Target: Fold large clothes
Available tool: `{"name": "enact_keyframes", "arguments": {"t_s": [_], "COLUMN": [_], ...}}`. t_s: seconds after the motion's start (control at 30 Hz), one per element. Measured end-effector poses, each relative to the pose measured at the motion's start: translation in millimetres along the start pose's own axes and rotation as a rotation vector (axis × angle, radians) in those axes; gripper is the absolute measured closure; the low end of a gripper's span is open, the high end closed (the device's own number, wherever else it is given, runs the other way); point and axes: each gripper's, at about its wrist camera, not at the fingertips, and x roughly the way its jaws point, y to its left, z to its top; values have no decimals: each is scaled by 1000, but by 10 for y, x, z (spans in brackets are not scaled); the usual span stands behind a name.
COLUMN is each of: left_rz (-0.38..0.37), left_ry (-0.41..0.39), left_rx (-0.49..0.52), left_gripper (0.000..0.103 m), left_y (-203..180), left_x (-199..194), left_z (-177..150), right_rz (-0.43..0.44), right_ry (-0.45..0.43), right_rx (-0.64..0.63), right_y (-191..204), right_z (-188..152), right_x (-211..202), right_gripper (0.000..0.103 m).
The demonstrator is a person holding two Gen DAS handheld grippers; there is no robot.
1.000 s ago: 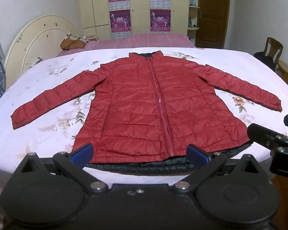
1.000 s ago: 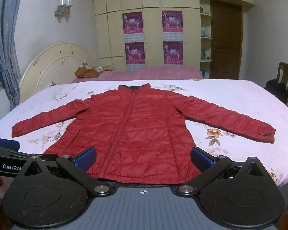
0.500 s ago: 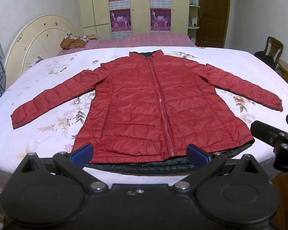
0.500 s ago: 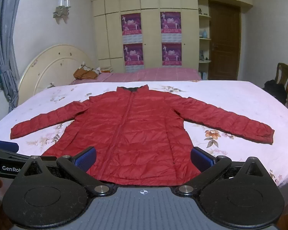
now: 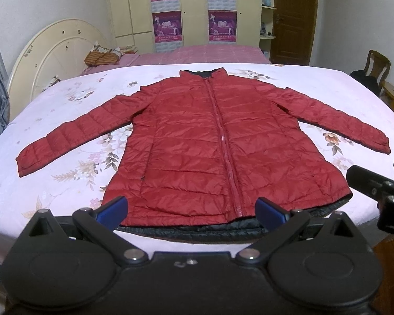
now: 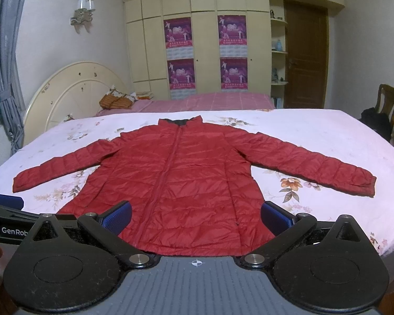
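I hold my left gripper [image 5: 191,211] and right gripper [image 6: 196,216] spread wide and empty above the near hem, because the red jacket [image 5: 218,141] lies flat on the bed [image 5: 52,183], ready for folding.

Jacket [image 5: 210,141]: lies flat on the bed [image 5: 52,183] before me, front up, collar far, hem near.
Sleeves: spread out to left and right over the sheet.
My left gripper [image 5: 191,211]: above the hem at the bed's near edge, fingers wide apart.
My right gripper [image 6: 195,216]: just right of the left one, also above the hem, fingers wide apart.
Headboard [image 6: 73,94]: far left of the bed.
Wardrobe [image 6: 205,39]: behind the bed.
Door [image 6: 306,57]: right of the wardrobe.
Chair [image 6: 388,102]: far right.
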Motion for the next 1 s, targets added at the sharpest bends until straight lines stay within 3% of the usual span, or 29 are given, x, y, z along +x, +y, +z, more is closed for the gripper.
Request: {"name": "enact_keyframes", "arguments": {"t_s": [0.53, 1.0], "left_rz": [7, 16], "left_ry": [0, 8], "left_rx": [-5, -13], "left_gripper": [0, 0], "left_y": [72, 311], "left_x": [159, 615], "left_z": [123, 469], "right_rz": [-16, -82], "right_ry": [1, 11], "right_rx": [14, 42], "right_y": [-1, -57], "right_z": [86, 251], "right_x": [203, 661], "right_gripper": [0, 0]}}
